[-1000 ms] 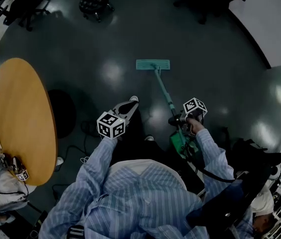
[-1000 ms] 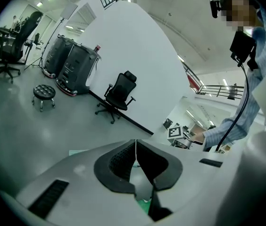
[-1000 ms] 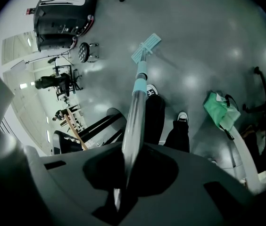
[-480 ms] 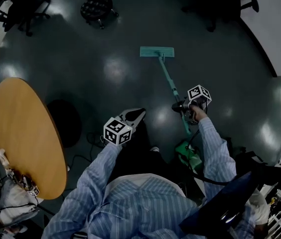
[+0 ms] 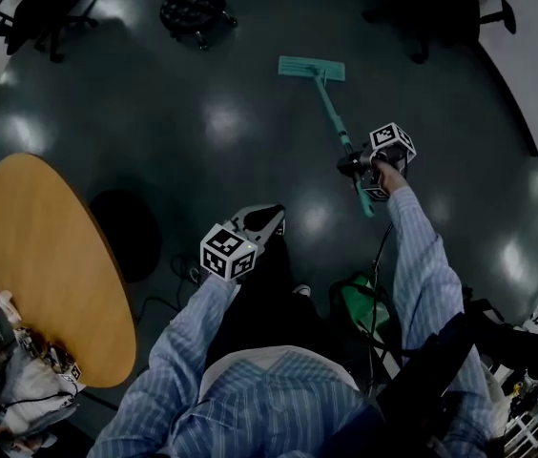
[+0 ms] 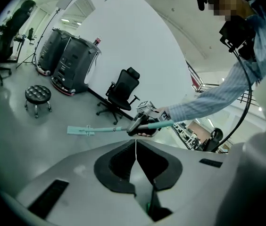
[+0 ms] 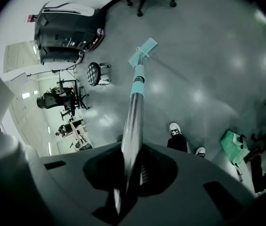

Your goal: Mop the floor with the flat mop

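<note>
One flat mop (image 5: 331, 113) is in play. Its teal head lies flat on the grey floor (image 5: 202, 132), between the single wheeled stool (image 5: 193, 8) and the floor's right edge. The right tool (image 5: 357, 170) is clamped on the handle (the shaft runs straight between its jaws). The left tool (image 5: 267, 219) has its jaws together on nothing and hangs well apart from the one round wooden bench (image 5: 50, 275).

The teal mop (image 5: 332, 114) is resting its flat rectangular head (image 5: 312, 68) on the dark floor (image 5: 202, 122), pole slanting up.
</note>
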`<state>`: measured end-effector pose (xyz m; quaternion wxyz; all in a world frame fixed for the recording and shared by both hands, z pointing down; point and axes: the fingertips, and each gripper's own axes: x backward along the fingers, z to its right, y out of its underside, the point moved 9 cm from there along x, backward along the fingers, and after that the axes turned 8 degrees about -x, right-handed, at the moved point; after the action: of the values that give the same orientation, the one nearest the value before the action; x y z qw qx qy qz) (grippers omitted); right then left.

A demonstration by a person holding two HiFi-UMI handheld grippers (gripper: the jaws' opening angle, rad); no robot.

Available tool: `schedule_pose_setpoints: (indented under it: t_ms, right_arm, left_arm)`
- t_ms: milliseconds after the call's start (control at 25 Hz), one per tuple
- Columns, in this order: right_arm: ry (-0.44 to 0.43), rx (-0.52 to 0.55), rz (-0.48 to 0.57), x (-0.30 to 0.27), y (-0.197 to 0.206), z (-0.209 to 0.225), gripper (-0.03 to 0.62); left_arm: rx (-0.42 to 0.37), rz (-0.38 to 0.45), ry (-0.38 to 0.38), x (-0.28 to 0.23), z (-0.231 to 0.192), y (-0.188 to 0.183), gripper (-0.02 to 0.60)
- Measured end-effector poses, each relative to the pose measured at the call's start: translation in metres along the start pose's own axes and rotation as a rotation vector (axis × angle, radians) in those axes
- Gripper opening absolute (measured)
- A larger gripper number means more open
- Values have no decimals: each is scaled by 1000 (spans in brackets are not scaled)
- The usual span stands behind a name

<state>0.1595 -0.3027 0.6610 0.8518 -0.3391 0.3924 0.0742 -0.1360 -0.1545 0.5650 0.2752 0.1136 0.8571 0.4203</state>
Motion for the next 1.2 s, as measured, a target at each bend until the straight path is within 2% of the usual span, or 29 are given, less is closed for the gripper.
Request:
schedule_pose_setpoints:
  t_ms: [320, 600, 800, 1200]
  right_arm:
    - [56, 23, 41, -1, -59, -53, 58]
    - [43, 21, 78, -10, -92, -77, 58]
    - [15, 22, 83, -16, -87, -68, 58]
    - [-13, 3, 44, -6, -14, -3, 58]
  left_arm:
    - [47, -33, -19, 18, -11, 21, 9]
    - [63, -58, -15, 24, -16, 33, 9]
    - [36, -71, 7, 23, -15, 36, 9]
    - [-4, -21, 22, 20, 15, 29, 9]
